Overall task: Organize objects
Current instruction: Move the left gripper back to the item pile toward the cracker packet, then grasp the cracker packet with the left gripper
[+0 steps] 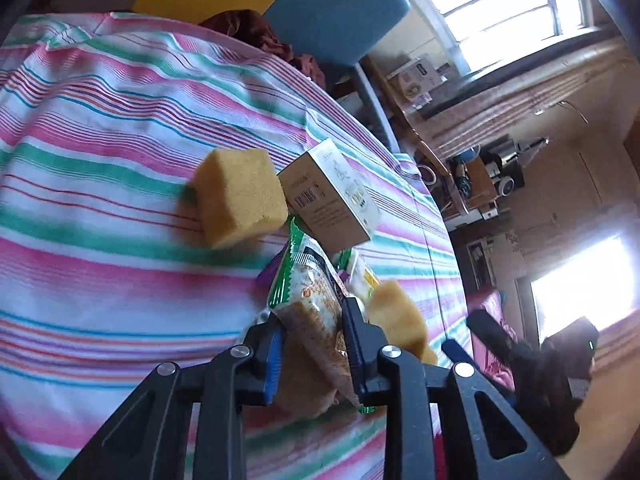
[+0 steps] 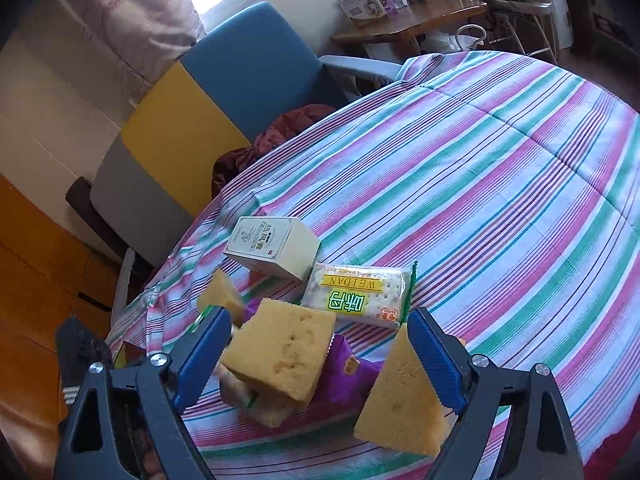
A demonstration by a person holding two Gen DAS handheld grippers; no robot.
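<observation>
A pile of objects lies on the striped tablecloth [image 2: 500,184]. My left gripper [image 1: 314,316] is shut on a brown-and-white snack packet [image 1: 316,320] with a green edge. Beyond it lie a yellow sponge [image 1: 240,196], a cream box [image 1: 332,196] and a second sponge [image 1: 400,316]. My right gripper [image 2: 318,314] stands open over the pile. A yellow sponge block [image 2: 280,356] lies between its fingers, apart from the right pad. A sponge wedge [image 2: 404,396] leans by the right finger [image 2: 434,352]. Behind are a Weidan cracker packet [image 2: 360,294], the cream box [image 2: 272,246], a small sponge [image 2: 222,296] and a purple packet [image 2: 344,364].
The table edge runs close to the pile on the left in the right wrist view, with wooden floor [image 2: 36,280] below. A blue and yellow chair [image 2: 224,92] holding dark red cloth [image 2: 280,132] stands behind. Striped cloth stretches bare to the right.
</observation>
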